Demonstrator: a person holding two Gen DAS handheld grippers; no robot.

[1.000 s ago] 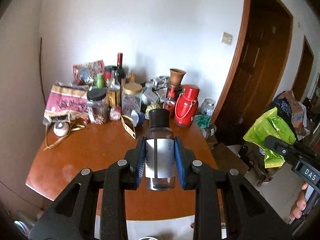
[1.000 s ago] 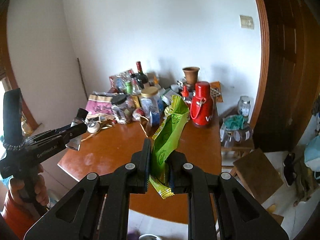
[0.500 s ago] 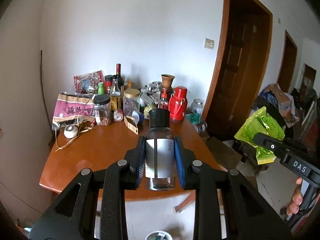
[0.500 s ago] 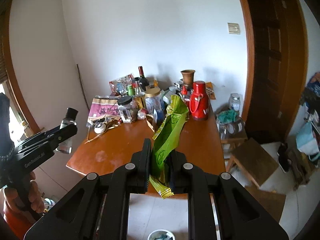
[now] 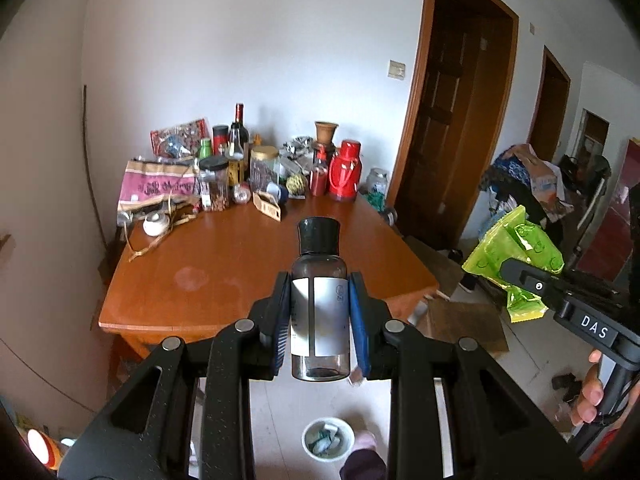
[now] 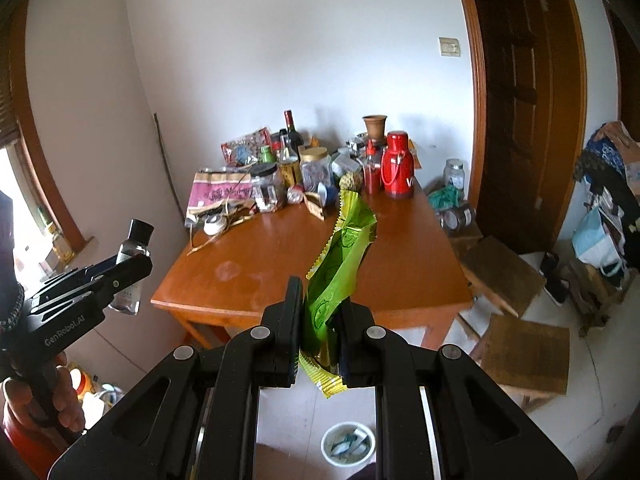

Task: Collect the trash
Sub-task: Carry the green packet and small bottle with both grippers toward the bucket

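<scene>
Green foil crinkles between the jaws of our right tool (image 6: pixel 320 344), which pinches the empty snack wrapper (image 6: pixel 340 264) near its lower end so that the rest stands up in front of the lens. Our left tool (image 5: pixel 320 320) is pressed against both sides of a small clear bottle (image 5: pixel 319 304) with a black cap and a white label, held upright and, as far as we can see, nearly empty. Both pieces of trash are off the wooden surface (image 5: pixel 224 264) and hang in the air on its near side, above the tiled floor. Low in both views, on the floor close to us, stands a small white bin (image 6: pixel 348 444) with some scraps already in it. We judge the picking up finished for these two items, and the dropping not yet done: each tool needs to come over the bin's mouth and let go. At the far end of the surface a crowd of jars, bottles and a red thermos (image 5: pixel 345 176) stands, and we cannot tell which of it counts as trash.
</scene>
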